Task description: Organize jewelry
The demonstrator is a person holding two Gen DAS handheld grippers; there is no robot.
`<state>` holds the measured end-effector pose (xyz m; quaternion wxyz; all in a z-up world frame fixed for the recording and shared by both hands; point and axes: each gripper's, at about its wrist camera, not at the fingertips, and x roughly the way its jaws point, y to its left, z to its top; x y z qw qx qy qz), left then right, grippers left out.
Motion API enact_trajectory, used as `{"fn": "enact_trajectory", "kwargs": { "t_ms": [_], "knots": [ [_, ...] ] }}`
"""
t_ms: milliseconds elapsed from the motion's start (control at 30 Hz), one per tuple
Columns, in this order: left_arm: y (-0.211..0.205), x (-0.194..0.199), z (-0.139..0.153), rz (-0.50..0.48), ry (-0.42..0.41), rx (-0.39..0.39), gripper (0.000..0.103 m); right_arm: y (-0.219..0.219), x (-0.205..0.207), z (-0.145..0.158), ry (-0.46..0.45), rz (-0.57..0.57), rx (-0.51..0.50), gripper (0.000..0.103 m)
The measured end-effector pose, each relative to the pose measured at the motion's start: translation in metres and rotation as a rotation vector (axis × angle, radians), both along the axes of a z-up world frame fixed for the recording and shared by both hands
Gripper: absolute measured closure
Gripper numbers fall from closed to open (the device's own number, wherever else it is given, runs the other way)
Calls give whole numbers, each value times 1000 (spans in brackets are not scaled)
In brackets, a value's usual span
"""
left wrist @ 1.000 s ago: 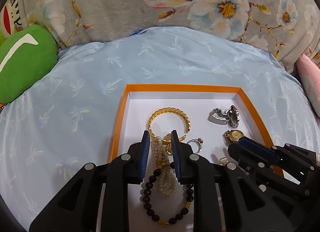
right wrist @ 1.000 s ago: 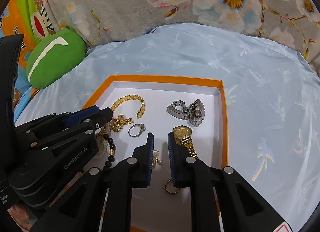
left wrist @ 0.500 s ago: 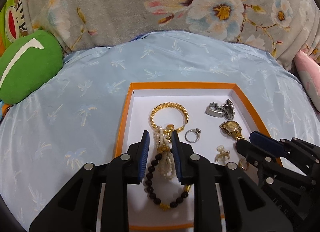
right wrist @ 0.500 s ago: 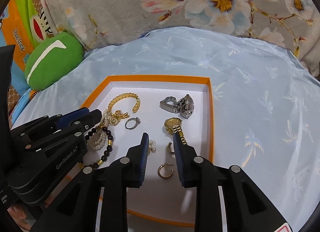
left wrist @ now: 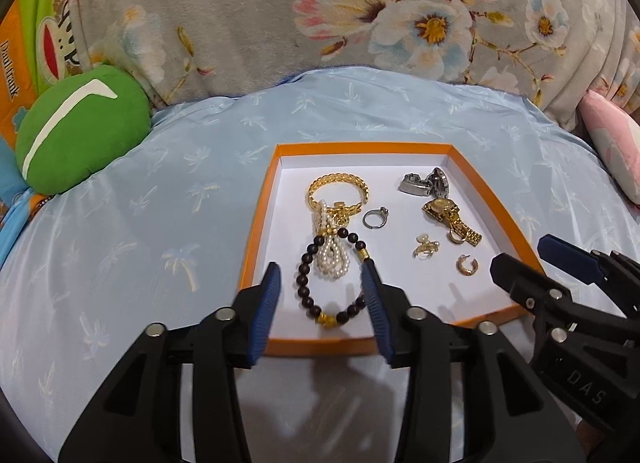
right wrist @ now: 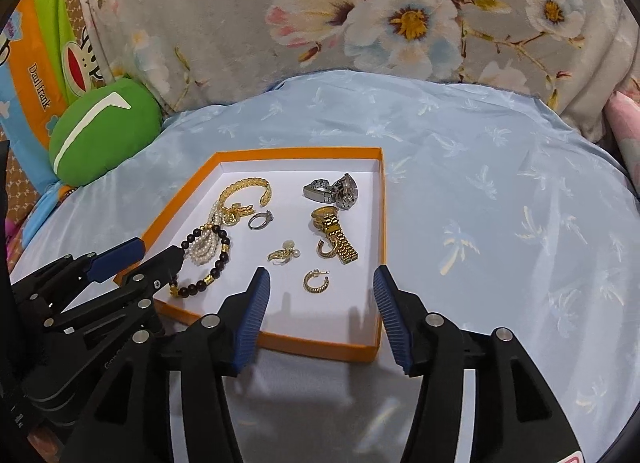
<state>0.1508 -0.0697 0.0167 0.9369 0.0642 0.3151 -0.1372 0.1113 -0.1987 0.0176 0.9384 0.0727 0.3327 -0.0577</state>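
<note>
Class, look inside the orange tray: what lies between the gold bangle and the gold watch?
A silver ring lies between the gold bangle and the gold watch in the orange tray, clearest in the left wrist view.

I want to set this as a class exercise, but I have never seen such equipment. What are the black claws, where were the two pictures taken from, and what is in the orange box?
Each claw is a hand-held gripper, one in each of a person's hands, with a camera looking along its fingers. One picture looks from the left hand-held gripper, the other from the right hand-held gripper. Both are open and hold nothing. The orange tray lies on a blue sheet and holds a dark bead bracelet, a pearl strand, a gold bangle, a ring, two watches and small earrings.
</note>
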Motion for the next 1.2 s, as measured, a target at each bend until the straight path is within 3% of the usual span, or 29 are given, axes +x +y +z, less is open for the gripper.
{"fn": "enact_trajectory", "kwargs": {
  "t_ms": [33, 133, 300, 533, 667, 1200],
  "knots": [
    [1, -4, 1, 7, -9, -1, 48, 1, -2, -1, -1, -2, -4, 43],
    [4, -13, 3, 27, -41, 5, 43, 6, -10, -1, -4, -8, -24, 39],
    [12, -20, 1, 49, -12, -7, 42, 9, -20, -2, -8, -21, -14, 31],
    [18, -26, -2, 90, 11, -5, 33, 9, -30, -1, -25, -67, -34, 18],
    [20, -28, -4, 127, 10, 12, 26, 9, -32, 0, -24, -83, -49, 17],
    [20, -23, -10, 190, 45, 65, 21, 12, -22, -5, 42, -95, -76, 17]
  ]
}}
